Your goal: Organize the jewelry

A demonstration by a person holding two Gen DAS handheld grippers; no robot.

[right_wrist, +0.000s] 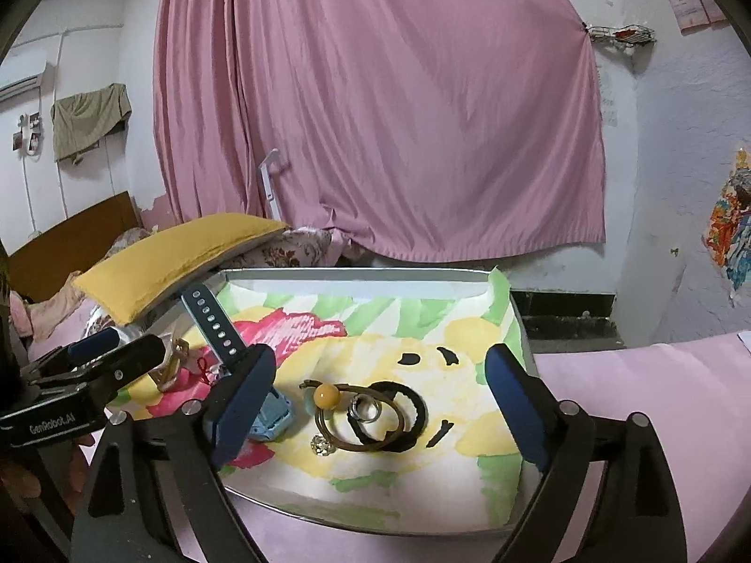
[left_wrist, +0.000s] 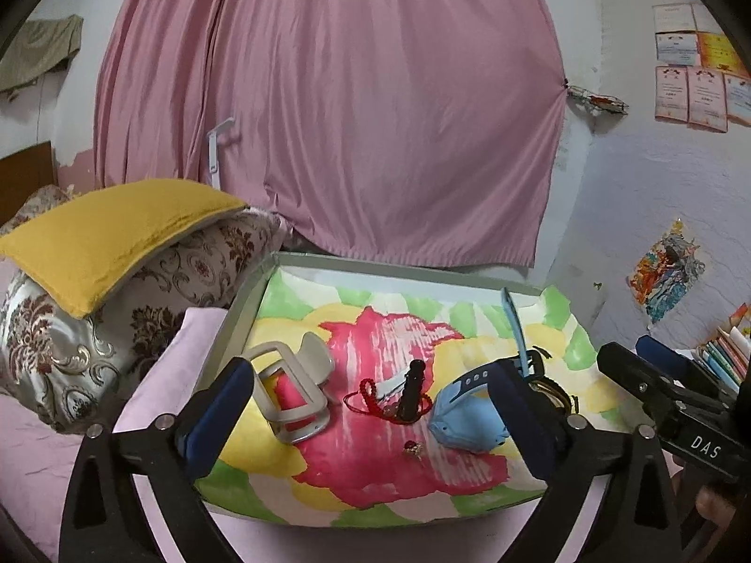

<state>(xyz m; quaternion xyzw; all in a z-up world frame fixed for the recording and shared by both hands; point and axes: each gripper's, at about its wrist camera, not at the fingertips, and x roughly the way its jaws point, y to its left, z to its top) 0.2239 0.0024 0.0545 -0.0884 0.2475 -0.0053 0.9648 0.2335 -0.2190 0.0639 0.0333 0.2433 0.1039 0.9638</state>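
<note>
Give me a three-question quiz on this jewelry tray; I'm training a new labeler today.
1. True or false: the left gripper is clamped on the blue watch.
2. What lies inside the brown cord loop? A) silver ring B) red string C) white clip
3. What colour is the bead on that loop?

Key: 1 false, both it and the right gripper stand open and empty. 2 A, the silver ring. 3 Amber-orange.
</note>
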